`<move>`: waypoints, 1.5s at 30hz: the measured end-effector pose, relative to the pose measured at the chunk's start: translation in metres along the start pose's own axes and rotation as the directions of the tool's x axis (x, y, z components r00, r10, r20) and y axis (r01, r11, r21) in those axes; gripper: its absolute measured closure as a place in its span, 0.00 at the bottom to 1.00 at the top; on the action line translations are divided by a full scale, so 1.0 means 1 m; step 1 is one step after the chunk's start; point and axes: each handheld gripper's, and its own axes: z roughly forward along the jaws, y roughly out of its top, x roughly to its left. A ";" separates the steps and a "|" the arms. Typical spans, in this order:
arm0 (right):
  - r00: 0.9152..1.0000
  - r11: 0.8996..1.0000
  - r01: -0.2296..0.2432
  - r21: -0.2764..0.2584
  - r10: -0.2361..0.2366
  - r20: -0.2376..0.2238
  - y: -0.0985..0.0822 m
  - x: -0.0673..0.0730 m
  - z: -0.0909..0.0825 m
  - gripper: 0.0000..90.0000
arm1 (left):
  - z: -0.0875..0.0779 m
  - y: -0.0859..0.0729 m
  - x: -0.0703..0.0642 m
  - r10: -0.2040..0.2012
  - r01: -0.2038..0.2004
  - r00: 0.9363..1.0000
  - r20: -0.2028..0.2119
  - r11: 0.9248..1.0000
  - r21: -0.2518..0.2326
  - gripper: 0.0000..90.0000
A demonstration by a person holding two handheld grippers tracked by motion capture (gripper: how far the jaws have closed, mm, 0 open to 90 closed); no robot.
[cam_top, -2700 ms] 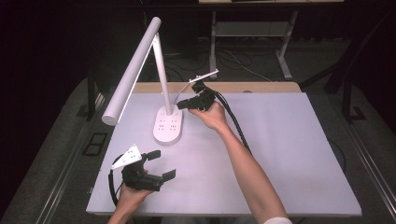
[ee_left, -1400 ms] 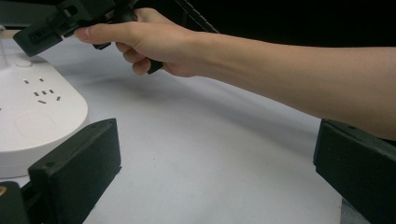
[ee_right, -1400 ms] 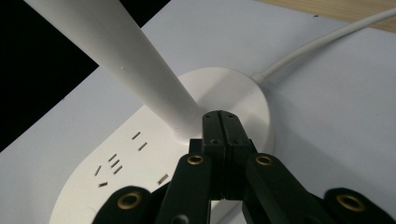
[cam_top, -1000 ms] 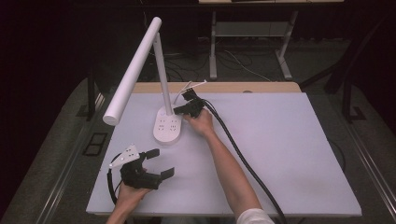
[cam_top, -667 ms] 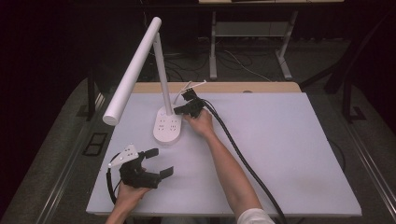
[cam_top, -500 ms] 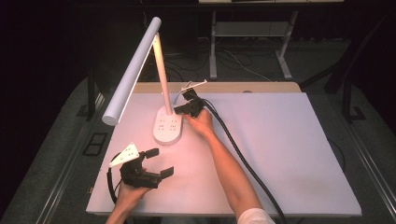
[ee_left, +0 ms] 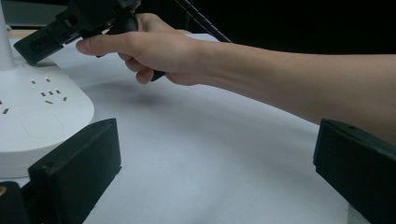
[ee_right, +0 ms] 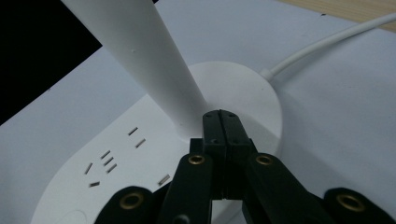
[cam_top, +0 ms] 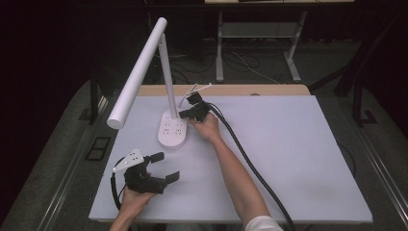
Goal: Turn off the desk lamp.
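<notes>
The white desk lamp (cam_top: 172, 130) is seen standing at the far left of the worktop (cam_top: 298, 163), its base carrying socket slots and its long head slanted out to the left. The right hand-held gripper (cam_top: 183, 113) is held with jaws pressed together, tips at the foot of the lamp's stem. The left hand-held gripper (cam_top: 167, 167) is held nearer, jaws spread apart and empty.
</notes>
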 end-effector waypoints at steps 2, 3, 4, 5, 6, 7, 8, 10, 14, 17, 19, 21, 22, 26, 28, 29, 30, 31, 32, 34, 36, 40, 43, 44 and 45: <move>1.000 1.000 -0.005 -0.006 0.005 0.002 0.000 0.001 0.000 1.00 | 0.000 0.000 0.000 0.000 0.000 1.000 0.001 1.000 0.000 0.00; 1.000 1.000 -0.006 -0.005 0.006 0.004 0.000 0.001 0.000 1.00 | 0.000 0.000 0.000 0.001 -0.001 1.000 0.002 1.000 0.003 0.00; 1.000 1.000 -0.003 -0.005 0.004 0.008 0.000 0.002 0.000 1.00 | 0.001 0.000 0.001 0.000 0.000 1.000 0.002 1.000 0.003 0.00; 1.000 1.000 0.006 -0.003 -0.006 0.013 0.000 0.002 0.000 1.00 | 0.001 0.000 0.001 0.000 0.000 1.000 0.002 1.000 0.004 0.00; 1.000 1.000 0.008 -0.001 -0.008 0.015 0.000 0.003 0.000 1.00 | 0.001 0.000 0.001 0.001 -0.001 1.000 0.004 1.000 0.004 0.00; 1.000 1.000 0.010 -0.007 -0.010 0.011 0.001 0.002 -0.001 1.00 | 0.001 0.000 0.001 0.001 -0.001 1.000 0.004 1.000 0.004 0.00; 1.000 1.000 0.014 -0.002 -0.014 0.013 0.001 0.002 -0.001 1.00 | 0.001 0.000 0.001 -0.001 0.001 1.000 0.003 1.000 0.005 0.00; 1.000 1.000 0.015 0.004 -0.016 0.016 0.001 0.001 -0.002 1.00 | 0.001 0.000 0.002 -0.002 0.002 1.000 0.003 1.000 0.005 0.00; 1.000 1.000 0.006 0.002 -0.006 0.013 0.001 -0.001 -0.003 1.00 | 0.001 0.000 0.001 0.001 -0.001 1.000 0.004 1.000 0.005 0.00; 1.000 1.000 -0.001 0.001 0.001 0.002 0.000 -0.002 -0.003 1.00 | 0.002 0.000 0.000 0.000 0.000 1.000 0.003 1.000 0.004 0.00; 1.000 1.000 -0.007 -0.002 0.007 -0.009 0.000 -0.002 -0.002 1.00 | 0.002 0.000 0.000 0.001 -0.001 1.000 0.003 1.000 0.005 0.00; 1.000 1.000 0.000 0.000 0.000 -0.016 0.000 -0.001 -0.001 1.00 | 0.001 0.000 0.001 0.001 -0.001 1.000 0.004 1.000 0.005 0.00; 1.000 1.000 -0.002 -0.002 0.002 -0.014 0.000 0.000 -0.001 1.00 | 0.001 0.000 0.001 0.002 -0.002 1.000 0.003 1.000 0.005 0.00; 1.000 1.000 -0.016 -0.008 0.016 -0.018 -0.001 0.001 0.001 1.00 | 0.001 0.000 0.000 0.004 -0.004 1.000 0.004 1.000 0.007 0.00; 0.999 1.000 -0.021 -0.011 0.021 -0.025 -0.002 0.001 0.002 1.00 | 0.001 0.000 0.000 0.004 -0.004 1.000 0.005 1.000 0.006 0.00; 0.999 1.000 -0.029 -0.010 0.028 -0.026 -0.002 0.001 0.003 1.00 | 0.001 0.000 0.000 0.004 -0.004 1.000 0.004 1.000 0.006 0.00; 0.999 0.999 -0.037 -0.018 0.036 -0.032 -0.002 0.001 0.004 1.00 | 0.001 0.000 0.000 0.004 -0.004 1.000 0.004 1.000 0.006 0.00; 0.998 0.998 -0.054 -0.018 0.053 -0.042 -0.003 -0.001 0.004 1.00 | 0.000 0.000 0.000 0.003 -0.003 1.000 0.004 1.000 0.004 0.00; 0.997 0.998 -0.054 -0.020 0.053 -0.050 -0.003 -0.002 0.004 1.00 | 0.000 0.000 0.000 0.003 -0.003 1.000 0.004 1.000 0.004 0.00; 0.997 0.998 -0.060 -0.021 0.059 -0.053 -0.003 -0.002 0.004 1.00 | 0.000 0.000 0.000 0.003 -0.003 1.000 0.003 1.000 0.002 0.00; 0.998 0.999 -0.050 -0.021 0.049 -0.047 -0.003 -0.001 0.004 1.00 | 0.000 0.000 0.001 0.004 -0.004 1.000 0.004 1.000 0.004 0.00; 0.999 0.999 -0.028 -0.018 0.027 -0.034 -0.001 0.000 0.000 1.00 | 0.001 0.000 0.001 -0.002 0.002 1.000 0.005 1.000 0.002 0.00; 0.999 0.999 -0.025 -0.023 0.025 -0.032 0.001 -0.001 -0.005 1.00 | 0.001 0.000 0.001 0.000 0.000 1.000 0.005 1.000 0.005 0.00; 0.999 0.999 -0.026 -0.031 0.025 -0.034 0.001 -0.001 -0.007 1.00 | 0.001 0.000 0.001 0.002 -0.002 1.000 0.005 1.000 0.004 0.00; 0.999 0.999 -0.021 -0.037 0.020 -0.037 0.001 -0.001 -0.008 1.00 | 0.001 0.000 0.001 0.002 -0.002 1.000 0.004 1.000 0.005 0.00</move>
